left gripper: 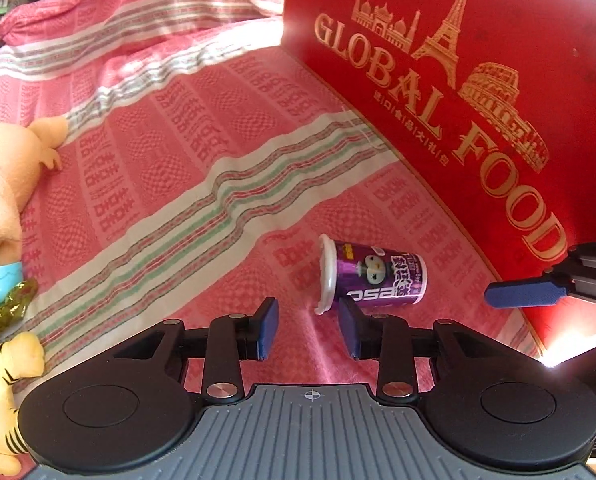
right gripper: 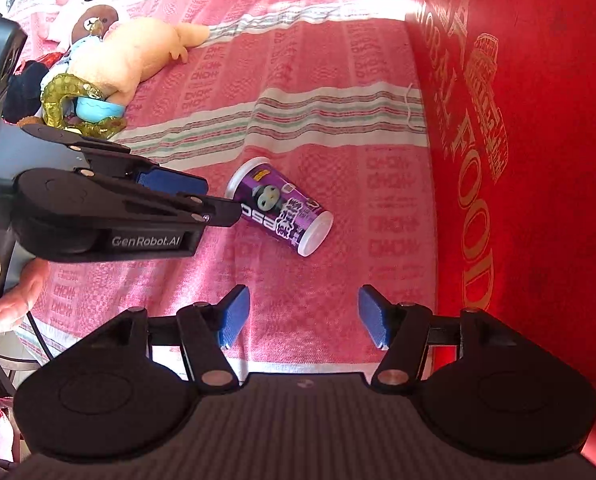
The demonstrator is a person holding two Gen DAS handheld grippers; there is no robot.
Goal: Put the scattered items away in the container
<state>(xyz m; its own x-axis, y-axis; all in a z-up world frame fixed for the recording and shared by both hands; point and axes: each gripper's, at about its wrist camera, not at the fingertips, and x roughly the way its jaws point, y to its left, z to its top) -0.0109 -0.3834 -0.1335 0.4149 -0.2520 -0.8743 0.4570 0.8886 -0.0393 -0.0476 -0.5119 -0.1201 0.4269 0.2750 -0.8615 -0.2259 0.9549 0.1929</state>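
The purple cup (left gripper: 372,276) lies tipped just beyond the left gripper (left gripper: 308,330), whose spread jaws hold nothing.

Cup (right gripper: 278,212) lying on cloth (right gripper: 338,80), box (right gripper: 538,200) right, toys (right gripper: 129,56) far left

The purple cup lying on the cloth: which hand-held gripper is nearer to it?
Left. The left hand-held gripper is right beside the purple cup, a finger by its rim; the right hand-held gripper hangs farther back.
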